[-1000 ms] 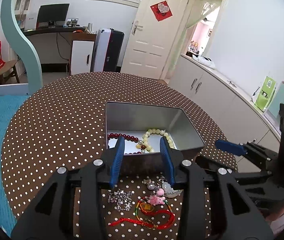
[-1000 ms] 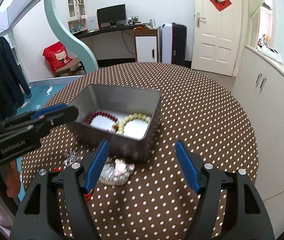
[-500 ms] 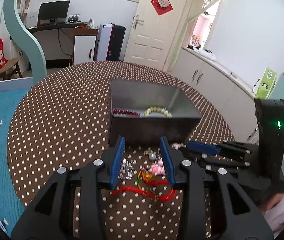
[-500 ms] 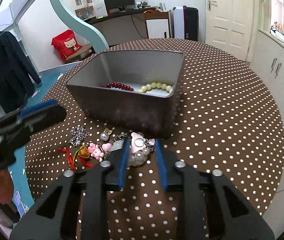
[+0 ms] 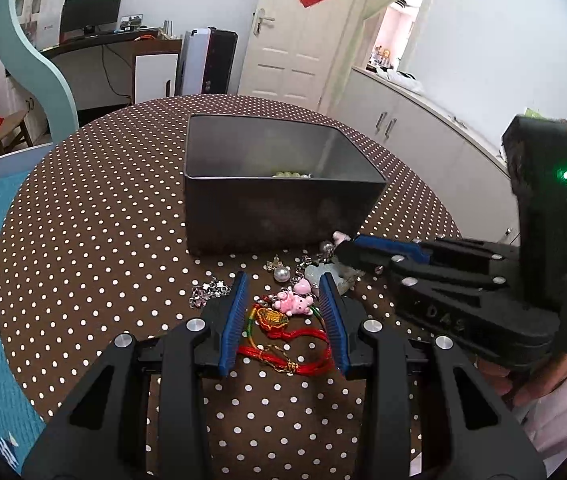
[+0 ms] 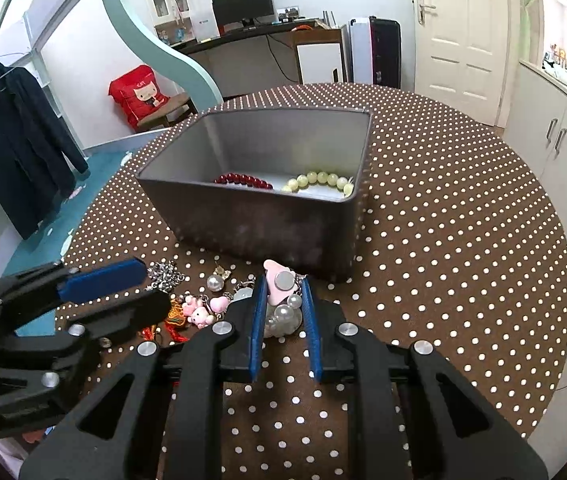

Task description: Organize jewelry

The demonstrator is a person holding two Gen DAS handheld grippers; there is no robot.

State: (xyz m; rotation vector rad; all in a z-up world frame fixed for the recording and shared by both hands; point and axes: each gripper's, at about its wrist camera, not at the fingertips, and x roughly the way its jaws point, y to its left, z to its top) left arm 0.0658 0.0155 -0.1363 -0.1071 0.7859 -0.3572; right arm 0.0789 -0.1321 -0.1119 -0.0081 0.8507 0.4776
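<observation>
- Left gripper (image 5: 285, 312): jaws part open, holding nothing, straddling the red cord (image 5: 283, 344); pink charm (image 5: 293, 302) just ahead.
- Right gripper (image 6: 283, 312): jaws just closed on the pearl cluster (image 6: 281, 312).
- Tin (image 6: 255, 232) lies straight ahead.

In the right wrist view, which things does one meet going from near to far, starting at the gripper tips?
Right gripper shut on the pearl bracelet → grey box near wall → red beads inside → dotted table far edge → white door.
</observation>
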